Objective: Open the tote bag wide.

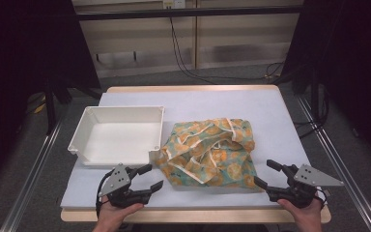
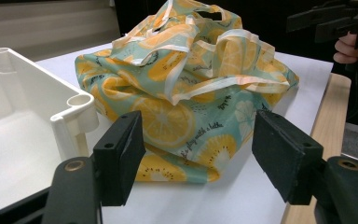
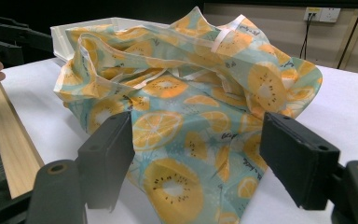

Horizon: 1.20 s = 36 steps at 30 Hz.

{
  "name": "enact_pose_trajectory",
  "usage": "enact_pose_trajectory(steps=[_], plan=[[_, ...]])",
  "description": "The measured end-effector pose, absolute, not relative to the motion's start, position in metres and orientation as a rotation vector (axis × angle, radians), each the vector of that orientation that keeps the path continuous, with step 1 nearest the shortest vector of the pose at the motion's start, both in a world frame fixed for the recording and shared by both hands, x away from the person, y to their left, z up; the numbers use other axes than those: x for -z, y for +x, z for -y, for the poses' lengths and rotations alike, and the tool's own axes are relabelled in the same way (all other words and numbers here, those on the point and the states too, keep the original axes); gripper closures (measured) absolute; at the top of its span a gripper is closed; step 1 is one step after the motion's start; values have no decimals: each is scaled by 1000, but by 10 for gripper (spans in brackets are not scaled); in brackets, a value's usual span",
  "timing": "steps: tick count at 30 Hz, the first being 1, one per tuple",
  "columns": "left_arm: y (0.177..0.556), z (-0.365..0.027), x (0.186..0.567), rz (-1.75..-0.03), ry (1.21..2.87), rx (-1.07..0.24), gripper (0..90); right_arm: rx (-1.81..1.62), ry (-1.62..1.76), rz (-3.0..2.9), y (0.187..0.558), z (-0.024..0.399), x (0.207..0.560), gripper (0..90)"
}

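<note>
Citrus-print bag (image 1: 209, 152) lies crumpled between left gripper (image 1: 147, 178) and right gripper (image 1: 266, 175), both empty with jaws apart, aimed at its near corners.

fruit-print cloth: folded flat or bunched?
Bunched. The fruit-print cloth lies in a crumpled heap on the table beside the white tray, straps tangled on top, no neat folds.

white tray (image 1: 121, 137) flush against crumpled cloth bag (image 1: 210, 152), bare table (image 1: 270, 111) right
</note>
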State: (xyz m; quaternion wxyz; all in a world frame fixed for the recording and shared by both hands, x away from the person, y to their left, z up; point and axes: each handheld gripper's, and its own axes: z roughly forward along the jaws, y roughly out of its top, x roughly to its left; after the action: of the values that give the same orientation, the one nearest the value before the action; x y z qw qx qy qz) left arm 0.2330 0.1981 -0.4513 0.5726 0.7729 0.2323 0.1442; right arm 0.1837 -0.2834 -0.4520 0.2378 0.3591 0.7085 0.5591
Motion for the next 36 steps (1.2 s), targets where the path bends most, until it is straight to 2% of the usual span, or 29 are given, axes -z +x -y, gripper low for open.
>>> enact_pose_trajectory(steps=[5, 13, 14, 17, 20, 28, 32, 34, 36], plan=[[232, -198, 452, -545, 1821, -325, 357, -1530, 985, -1939, 183, 283, 452, 260], [237, -183, 439, -491, 1825, -274, 463, -1551, 930, -1979, 188, 280, 441, 399], [239, -179, 437, -476, 1829, -269, 508, -1552, 909, -1984, 192, 278, 438, 434], [245, -164, 431, -450, 1840, -248, 553, -1552, 895, -1986, 196, 275, 434, 465], [252, -141, 423, -401, 1839, -214, 566, -1552, 874, -2005, 208, 270, 428, 502], [265, -112, 412, -353, 1854, -204, 572, -1529, 851, -2041, 230, 262, 422, 569], [280, -96, 405, -327, 1863, -154, 631, -1525, 840, -2048, 243, 260, 414, 631], [283, -93, 403, -323, 1857, -154, 647, -1522, 836, -2049, 246, 260, 412, 633], [292, -84, 400, -351, 1852, -160, 621, -1511, 845, -2044, 253, 259, 408, 615]])
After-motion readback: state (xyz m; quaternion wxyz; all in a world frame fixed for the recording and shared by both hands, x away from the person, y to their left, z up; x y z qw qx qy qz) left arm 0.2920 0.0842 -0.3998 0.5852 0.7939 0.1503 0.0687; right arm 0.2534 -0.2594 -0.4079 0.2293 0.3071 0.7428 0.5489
